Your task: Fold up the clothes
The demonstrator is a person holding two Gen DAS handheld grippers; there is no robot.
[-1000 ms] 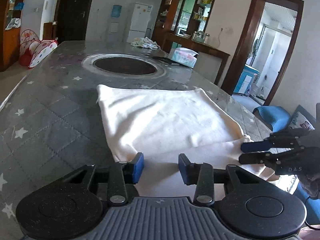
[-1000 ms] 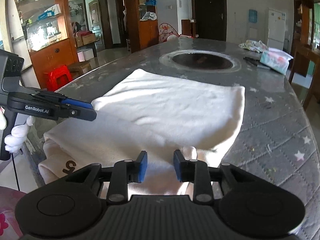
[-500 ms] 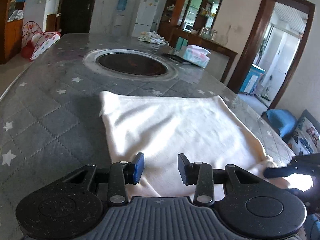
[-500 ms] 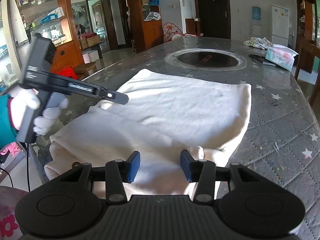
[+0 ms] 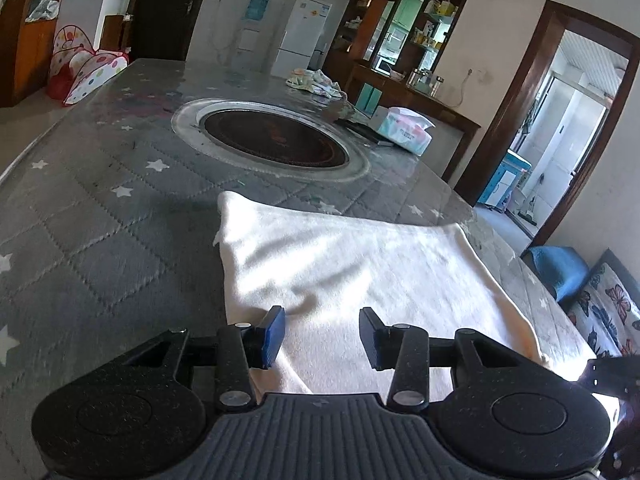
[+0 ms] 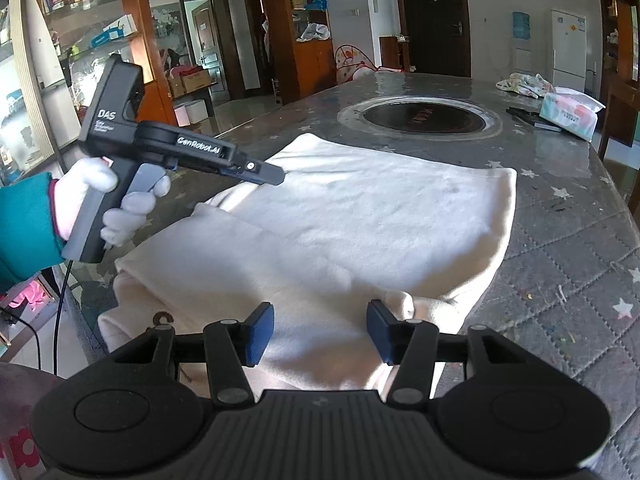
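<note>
A cream garment (image 5: 360, 264) lies folded flat on the grey star-quilted table (image 5: 100, 240), its near part hanging over the front edge (image 6: 132, 320). My left gripper (image 5: 322, 336) hovers over the garment's near left part. Its jaws are opening, with cloth beneath them but none pinched. From the right wrist view, the left gripper (image 6: 276, 176) is held by a white-gloved hand (image 6: 120, 208) above the garment's left edge. My right gripper (image 6: 320, 334) sits over the near right corner, where a bunched fold (image 6: 424, 304) lies. Its jaws are opening and its pads are off the fabric.
A round dark cooktop (image 5: 276, 140) is set into the table beyond the garment. A tissue pack (image 5: 404, 128) and a crumpled cloth (image 5: 316, 80) lie at the far right. A blue stool (image 5: 560, 272) stands off the table's right side.
The right gripper's jaws have spread wider off the cloth. The left gripper has lifted from the garment's near left edge and moved up along its left side.
</note>
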